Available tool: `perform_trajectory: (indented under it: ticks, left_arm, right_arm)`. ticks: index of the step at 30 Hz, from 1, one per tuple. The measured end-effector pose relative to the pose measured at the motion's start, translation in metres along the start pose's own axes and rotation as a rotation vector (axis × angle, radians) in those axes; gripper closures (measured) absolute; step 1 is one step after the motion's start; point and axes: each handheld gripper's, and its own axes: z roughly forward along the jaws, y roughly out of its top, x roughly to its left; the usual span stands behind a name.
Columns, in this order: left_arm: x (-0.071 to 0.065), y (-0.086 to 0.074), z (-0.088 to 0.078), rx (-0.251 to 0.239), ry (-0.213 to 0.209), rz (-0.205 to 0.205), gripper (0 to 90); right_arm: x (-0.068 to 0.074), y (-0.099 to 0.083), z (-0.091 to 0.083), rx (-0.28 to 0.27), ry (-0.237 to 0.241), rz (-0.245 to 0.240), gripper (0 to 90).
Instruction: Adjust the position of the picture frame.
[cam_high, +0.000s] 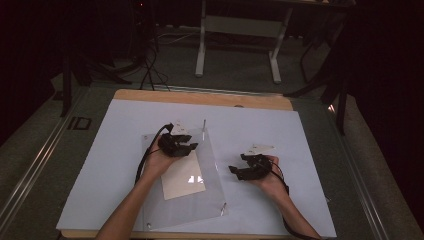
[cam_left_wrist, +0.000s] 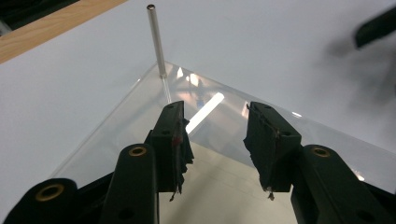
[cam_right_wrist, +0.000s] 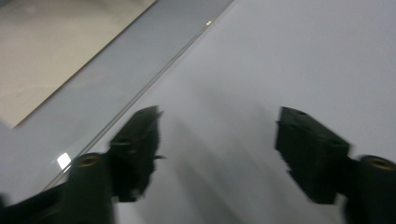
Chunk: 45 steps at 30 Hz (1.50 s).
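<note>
Both tongs gape empty: left tongs over clear sheet, right tongs beside; no writing legible.

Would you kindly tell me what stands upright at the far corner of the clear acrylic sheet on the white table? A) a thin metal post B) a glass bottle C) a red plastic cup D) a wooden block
A: a thin metal post rises from the far corner of the clear acrylic sheet, seen just beyond the left tongs.

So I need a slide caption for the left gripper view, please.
Left gripper, jaws open, above a clear plastic sheet with a metal post at its corner.
</note>
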Motion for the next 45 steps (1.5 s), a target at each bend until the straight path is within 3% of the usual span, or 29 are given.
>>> perform_trajectory:
  ticks: [1, 6, 8, 12, 17, 23, 31, 35, 45]
  left_arm:
    - [0.002, 0.001, 0.002, 0.001, 0.001, -0.004, 57.4]
    - [0.007, 0.005, 0.008, 0.007, 0.009, -0.014, 57.4]
    - [0.011, 0.007, 0.012, -0.012, 0.002, -0.026, 57.4]
    - [0.014, 0.009, 0.016, -0.018, -0.012, -0.031, 58.3]
    - [0.019, 0.013, 0.027, -0.022, -0.021, -0.060, 58.3]
    - [0.027, 0.019, 0.037, -0.010, -0.021, -0.073, 58.3]
    - [0.031, 0.022, 0.047, -0.003, -0.022, -0.086, 62.0]
    - [0.034, 0.020, 0.052, -0.001, -0.026, -0.112, 62.1]
    - [0.030, 0.020, 0.060, 0.004, -0.032, -0.116, 65.3]
  right_arm:
    - [0.003, -0.006, -0.007, -0.018, 0.019, -0.002, 45.5]
    - [0.012, -0.015, -0.019, -0.027, 0.032, -0.026, 51.3]
    - [0.017, -0.019, -0.025, -0.039, 0.051, -0.031, 53.9]
    - [0.024, -0.025, -0.030, -0.055, 0.072, -0.035, 54.5]
    - [0.042, -0.035, -0.036, -0.050, 0.118, -0.098, 57.0]
    - [0.053, -0.041, -0.042, -0.057, 0.150, -0.120, 57.9]
    - [0.061, -0.050, -0.048, -0.068, 0.177, -0.140, 60.6]
    - [0.065, -0.052, -0.049, -0.052, 0.177, -0.159, 59.5]
    - [0.079, -0.054, -0.052, -0.053, 0.231, -0.216, 58.5]
